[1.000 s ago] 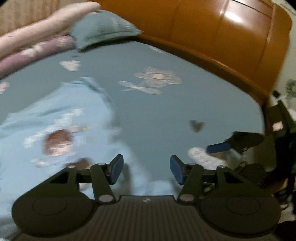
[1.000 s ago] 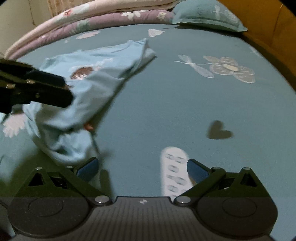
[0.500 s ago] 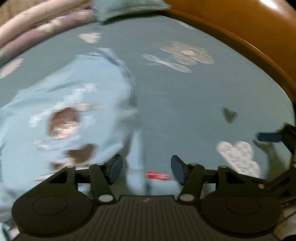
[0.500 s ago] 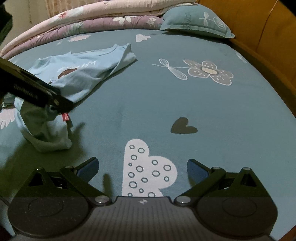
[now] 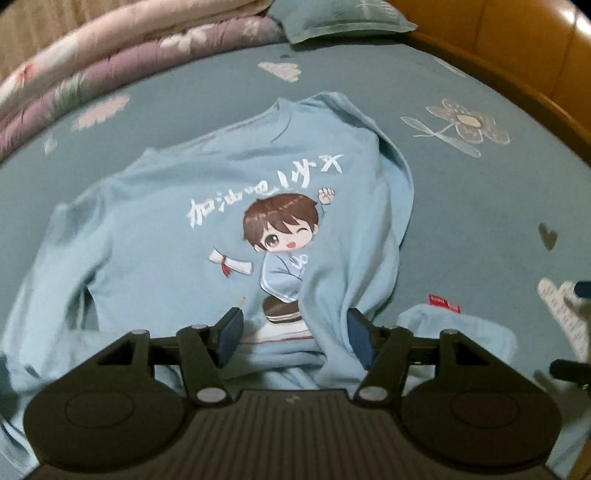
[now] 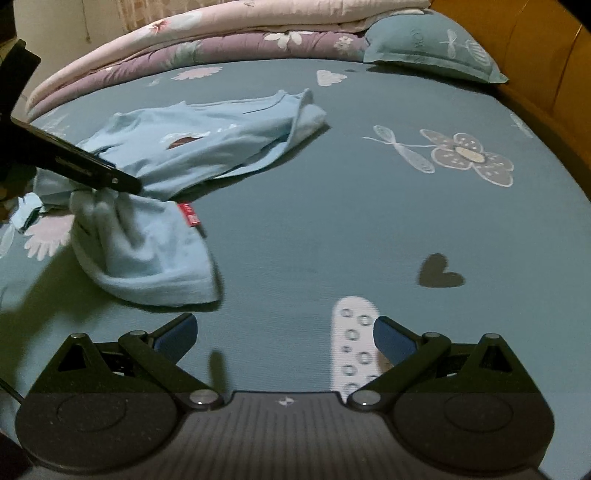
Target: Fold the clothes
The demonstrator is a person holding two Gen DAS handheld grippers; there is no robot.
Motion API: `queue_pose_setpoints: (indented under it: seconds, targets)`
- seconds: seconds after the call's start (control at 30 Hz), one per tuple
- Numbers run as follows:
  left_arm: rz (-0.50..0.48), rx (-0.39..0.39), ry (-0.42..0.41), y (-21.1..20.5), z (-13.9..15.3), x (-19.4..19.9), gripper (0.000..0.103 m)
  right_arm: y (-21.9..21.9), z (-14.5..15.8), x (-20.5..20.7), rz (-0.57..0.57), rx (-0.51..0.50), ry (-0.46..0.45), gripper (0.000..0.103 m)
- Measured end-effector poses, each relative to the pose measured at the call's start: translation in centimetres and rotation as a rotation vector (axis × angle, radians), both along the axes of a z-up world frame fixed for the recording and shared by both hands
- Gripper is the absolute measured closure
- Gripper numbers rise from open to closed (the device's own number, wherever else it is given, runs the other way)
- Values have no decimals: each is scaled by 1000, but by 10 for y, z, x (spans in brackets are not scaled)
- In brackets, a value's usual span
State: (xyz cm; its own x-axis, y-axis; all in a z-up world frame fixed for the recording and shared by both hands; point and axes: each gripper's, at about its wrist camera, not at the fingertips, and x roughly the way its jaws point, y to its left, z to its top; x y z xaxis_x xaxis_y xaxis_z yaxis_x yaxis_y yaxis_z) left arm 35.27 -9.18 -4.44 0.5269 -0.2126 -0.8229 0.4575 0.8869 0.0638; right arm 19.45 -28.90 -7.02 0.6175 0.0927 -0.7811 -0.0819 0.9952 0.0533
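Note:
A light blue long-sleeved shirt (image 5: pixel 184 229) with a cartoon boy print lies face up on the bed; its right sleeve is folded down over the body. My left gripper (image 5: pixel 295 336) is open, low over the shirt's hem, with a fold of cloth lying between its jaws. In the right wrist view the shirt (image 6: pixel 207 147) lies at the left, its hem (image 6: pixel 147 258) with a red tag bunched toward me. My right gripper (image 6: pixel 284 336) is open and empty over bare sheet, right of the hem. The left gripper's finger (image 6: pixel 85 168) shows at the left.
The bed sheet (image 6: pixel 332 221) is teal with flower and heart prints. Folded quilts (image 6: pixel 221 33) and a teal pillow (image 6: pixel 432 44) lie at the far side. A wooden bed frame (image 5: pixel 517 55) curves along the right edge.
The left gripper has swung back over the shirt, which now fills its view. The right gripper has come closer to the hem. Both stayed open.

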Motion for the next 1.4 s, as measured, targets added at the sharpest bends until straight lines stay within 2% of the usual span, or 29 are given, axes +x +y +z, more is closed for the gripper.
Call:
queue_pose_setpoints:
  seconds: [0.13,0.23,0.37,0.47,0.53,0.73,0.9,1.0,1.07,1.13,1.27,1.33,1.4]
  targets:
    - [11,3,-34,13,6,14,40,16,5,3,17,-16,-6,0]
    - [41,-4,-59,27,13,24,40,23,9,7,34,36,-12,0]
    - [58,-24,-46,41,14,31,39,30,8,18,53,115,-6,0]
    - [37,-6,-25,46,2,35,35,35,8,26,55,148,4,0]
    - [39,-22,3,48,-2,39,34,37,7,32,57,171,12,0]
    - [-24,-93,-60,41,29,12,36,44,2,32,56,165,35,0]
    - [-76,-153,-113,34,55,-11,33,34,-19,31,12,179,94,0]
    - [-158,-191,-96,15,59,-25,30,35,-22,31,28,167,78,0]
    - [-230,-198,-64,-5,51,-31,29,39,-23,33,42,142,76,0]
    - [-271,-165,-32,-25,35,-35,29,41,-24,34,55,122,71,0]
    - [-315,-19,-11,-53,4,-42,29,40,-25,28,75,117,51,0]
    - [-361,58,-28,-60,-5,-49,29,40,-25,25,87,111,41,0]
    - [-344,152,-64,-61,-14,-50,29,40,-25,23,94,103,35,0]
